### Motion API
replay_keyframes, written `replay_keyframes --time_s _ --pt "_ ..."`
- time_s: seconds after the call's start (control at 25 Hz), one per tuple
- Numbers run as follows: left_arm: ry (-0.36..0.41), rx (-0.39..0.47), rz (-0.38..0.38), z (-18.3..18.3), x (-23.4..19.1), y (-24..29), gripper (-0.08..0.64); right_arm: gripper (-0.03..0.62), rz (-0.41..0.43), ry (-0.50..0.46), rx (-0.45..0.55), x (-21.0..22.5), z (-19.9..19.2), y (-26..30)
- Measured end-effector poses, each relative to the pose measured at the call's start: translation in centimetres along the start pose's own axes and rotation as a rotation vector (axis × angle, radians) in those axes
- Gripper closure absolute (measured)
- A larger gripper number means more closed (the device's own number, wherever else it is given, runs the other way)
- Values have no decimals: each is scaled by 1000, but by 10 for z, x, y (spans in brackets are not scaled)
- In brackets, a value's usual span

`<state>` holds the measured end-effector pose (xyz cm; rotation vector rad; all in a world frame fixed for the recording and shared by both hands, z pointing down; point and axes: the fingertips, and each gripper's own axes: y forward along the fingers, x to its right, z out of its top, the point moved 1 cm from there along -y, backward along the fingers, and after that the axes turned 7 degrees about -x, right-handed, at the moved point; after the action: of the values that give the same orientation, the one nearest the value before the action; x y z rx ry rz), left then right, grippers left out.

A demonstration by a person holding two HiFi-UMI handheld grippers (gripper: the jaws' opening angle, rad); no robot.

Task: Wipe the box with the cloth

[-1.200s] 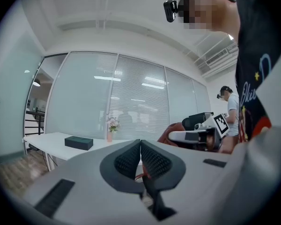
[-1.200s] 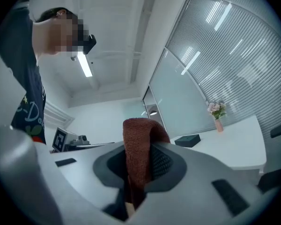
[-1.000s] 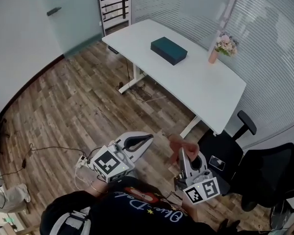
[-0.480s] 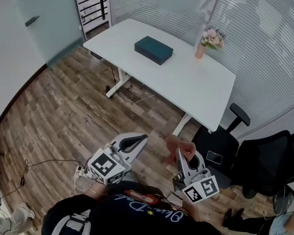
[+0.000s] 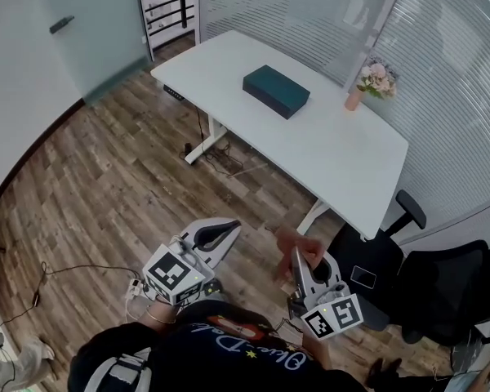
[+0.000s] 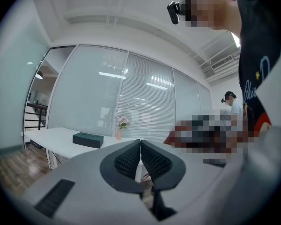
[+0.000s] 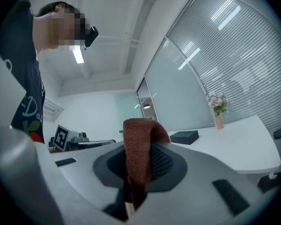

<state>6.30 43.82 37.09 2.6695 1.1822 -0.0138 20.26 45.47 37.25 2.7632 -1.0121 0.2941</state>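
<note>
A dark teal box [image 5: 276, 91] lies on the far half of a white desk [image 5: 335, 153]; it also shows small in the left gripper view [image 6: 88, 139] and the right gripper view [image 7: 184, 137]. A reddish-brown cloth [image 7: 139, 153] is pinched between the right gripper's jaws and stands up out of them; in the head view the cloth [image 5: 300, 247] sits at the tip of the right gripper [image 5: 296, 256]. My left gripper [image 5: 229, 227] is shut with nothing in it [image 6: 140, 159]. Both grippers hang close to my body, well short of the desk.
A small vase of pink flowers [image 5: 366, 82] stands at the desk's far right edge. Black office chairs [image 5: 392, 256] sit to the right of the desk. Cables and a power strip [image 5: 135, 284] lie on the wood floor [image 5: 106, 186]. Glass walls with blinds [image 5: 441, 72] stand behind.
The head view has shifted, so the desk and box sit slightly further right than half a second ago. Both grippers hold about the same pose, the cloth still pinched in the right one.
</note>
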Motion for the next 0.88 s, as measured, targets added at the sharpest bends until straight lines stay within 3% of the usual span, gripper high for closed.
replay_keyframes --time_s 0.2,0.4,0.68,0.88 --pt "-4 16 8 2 -34 -7 555 532 -8 15 -1 -5 0 34" --pt "42 32 15 10 -59 -15 555 532 -2 21 -8 -8 2 69" --pt "11 21 73 -5 -102 -36 555 531 18 12 -11 -19 5 106" --pt "-2 49 47 3 -114 -18 555 531 -7 15 -22 -3 7 115"
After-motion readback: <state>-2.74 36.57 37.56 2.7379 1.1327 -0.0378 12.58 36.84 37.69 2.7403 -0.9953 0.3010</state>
